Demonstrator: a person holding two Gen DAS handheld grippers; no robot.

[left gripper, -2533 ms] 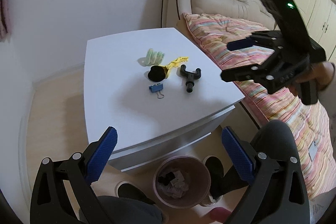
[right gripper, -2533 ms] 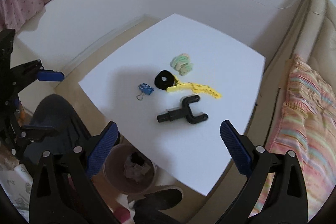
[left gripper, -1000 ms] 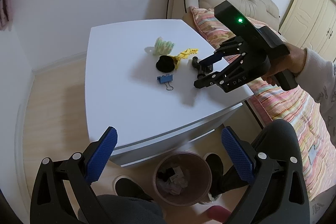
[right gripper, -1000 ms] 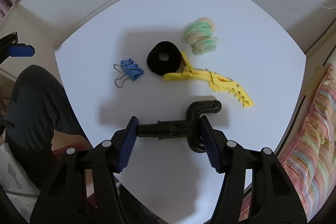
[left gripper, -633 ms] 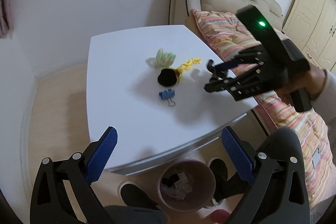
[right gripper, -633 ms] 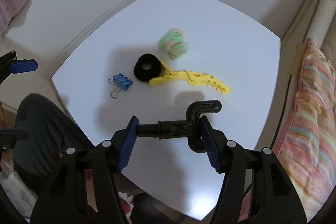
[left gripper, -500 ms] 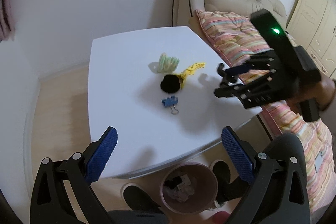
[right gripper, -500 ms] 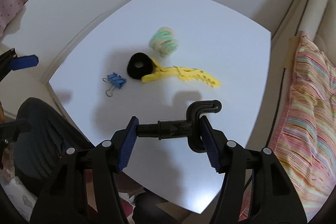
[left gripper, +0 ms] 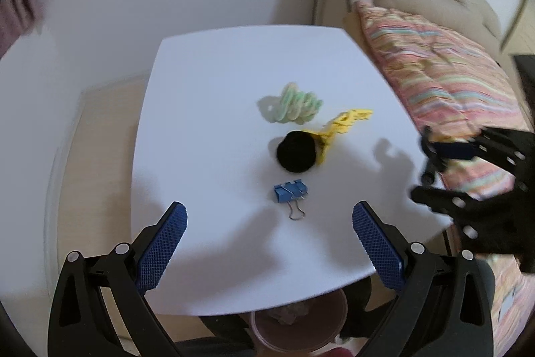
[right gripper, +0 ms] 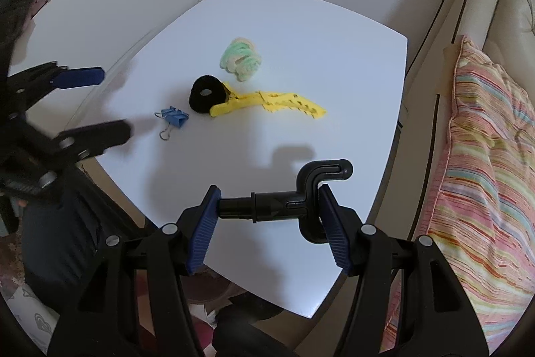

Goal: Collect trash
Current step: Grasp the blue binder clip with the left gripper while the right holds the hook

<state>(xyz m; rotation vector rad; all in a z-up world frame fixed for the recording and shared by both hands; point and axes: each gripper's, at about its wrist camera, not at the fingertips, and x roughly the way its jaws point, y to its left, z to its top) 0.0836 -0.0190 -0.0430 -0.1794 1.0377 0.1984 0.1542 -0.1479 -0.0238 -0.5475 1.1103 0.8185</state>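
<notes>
I've got the black hook (right gripper: 287,203) clamped lengthwise between the pads of my right gripper (right gripper: 270,216). A second ago it lay on the table (right gripper: 334,39) near the bed-side edge; now it hangs clear above that edge, its shadow on the white top, so one piece of trash is lifted and by my reckoning only needs carrying to the bin (left gripper: 297,328).

My left gripper (left gripper: 269,243) is empty with its jaws wide apart, and it has swung in from over the floor to sit above the near edge, the blue clip (left gripper: 290,189) just ahead of it. Beyond the clip, mid-table, the black ring (left gripper: 296,151) touches the yellow clip (left gripper: 341,126), with the green coil (left gripper: 294,106) behind.

The bin is mostly cut off under the near edge; I see only part of its rim and cannot read its contents. The left view is smeared, and my right gripper there is a dark blur.
</notes>
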